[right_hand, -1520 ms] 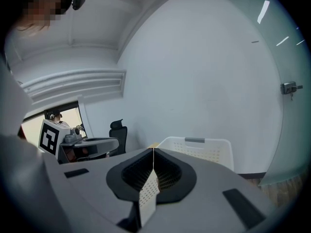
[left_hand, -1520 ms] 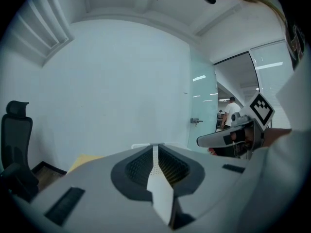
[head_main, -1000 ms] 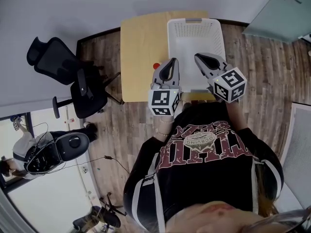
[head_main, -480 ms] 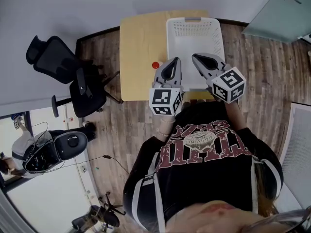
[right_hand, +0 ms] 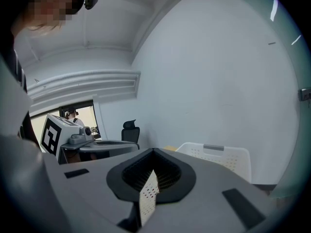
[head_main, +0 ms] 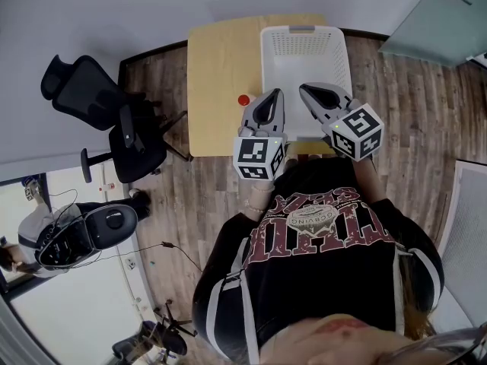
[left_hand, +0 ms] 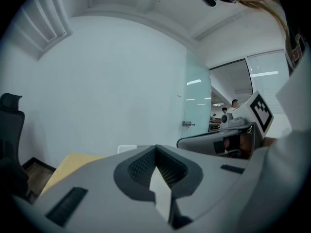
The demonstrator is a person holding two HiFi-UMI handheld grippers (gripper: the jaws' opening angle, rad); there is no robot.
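Both are shut with nothing in them: the left gripper (left_hand: pixel 156 148) has its ribbed black pads (left_hand: pixel 141 166) pressed together along one seam, and the right gripper (right_hand: pixel 153 151) looks just the same. That makes two grippers, both smooth grey plastic with a wedge-shaped nose. Each carries one marker cube (head_main: pixel 257 158) printed with black and white squares, so two cubes in total. The person holds them side by side in the air, a little apart, over the near edge of the bench (head_main: pixel 217 74), noses pointing at the basket (head_main: pixel 304 52).

There's one basket. It's white plastic, rectangular with rounded corners, and its walls and bottom are dotted with rows of small holes. It sits on the right half of the bench, which has a flat, pale yellow wooden top.

One small red round thing (head_main: pixel 243 101) lies on the bench just left of the basket, close to the left gripper's nose in the head view; it's too small to say what it is.

One black office chair (head_main: pixel 99 105) stands off the bench's left side on a wood plank floor (head_main: pixel 396 82)
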